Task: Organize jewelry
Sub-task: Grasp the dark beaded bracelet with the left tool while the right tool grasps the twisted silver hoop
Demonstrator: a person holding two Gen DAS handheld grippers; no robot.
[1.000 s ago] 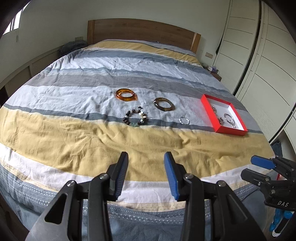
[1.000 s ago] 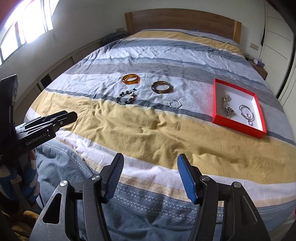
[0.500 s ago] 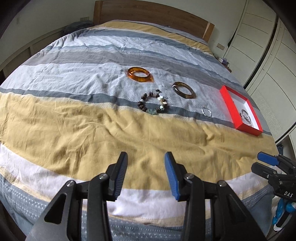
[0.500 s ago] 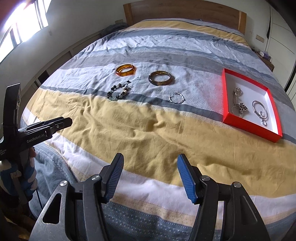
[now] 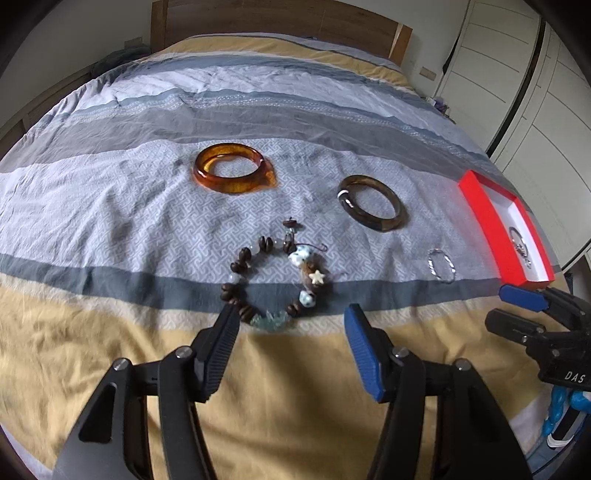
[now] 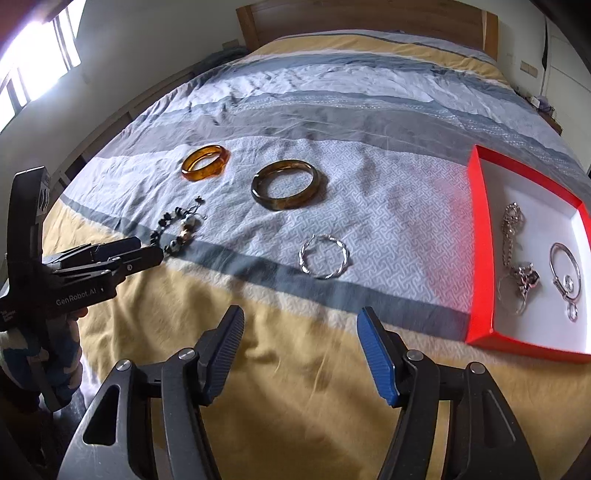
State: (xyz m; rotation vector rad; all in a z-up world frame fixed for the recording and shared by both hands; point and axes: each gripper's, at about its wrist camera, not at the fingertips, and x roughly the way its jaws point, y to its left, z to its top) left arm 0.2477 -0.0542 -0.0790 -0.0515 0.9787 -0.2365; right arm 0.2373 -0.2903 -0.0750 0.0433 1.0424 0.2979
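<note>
Jewelry lies on a striped bedspread. A beaded bracelet [image 5: 273,282] lies just ahead of my open left gripper [image 5: 291,314], whose tips are at its near edge. An amber bangle [image 5: 232,172], a dark brown bangle [image 5: 373,207] and a twisted silver ring bracelet [image 5: 441,266] lie beyond. In the right wrist view my open, empty right gripper [image 6: 301,317] hovers short of the silver bracelet [image 6: 324,260]. The red tray [image 6: 480,236] at the right holds silver chains and a ring [image 6: 565,273]. The left gripper [image 6: 144,251] shows over the beaded bracelet [image 6: 179,230].
The bed's wooden headboard [image 5: 273,18] is at the far end. White wardrobe doors [image 5: 535,85] stand along the right side. A window [image 6: 33,70] is at the left. The right gripper [image 5: 524,306] shows at the right edge of the left wrist view.
Both grippers have moved forward over the bed toward the jewelry. The left one has come up to the beaded bracelet; the right one is closer to the silver bracelet. Both stay open.
</note>
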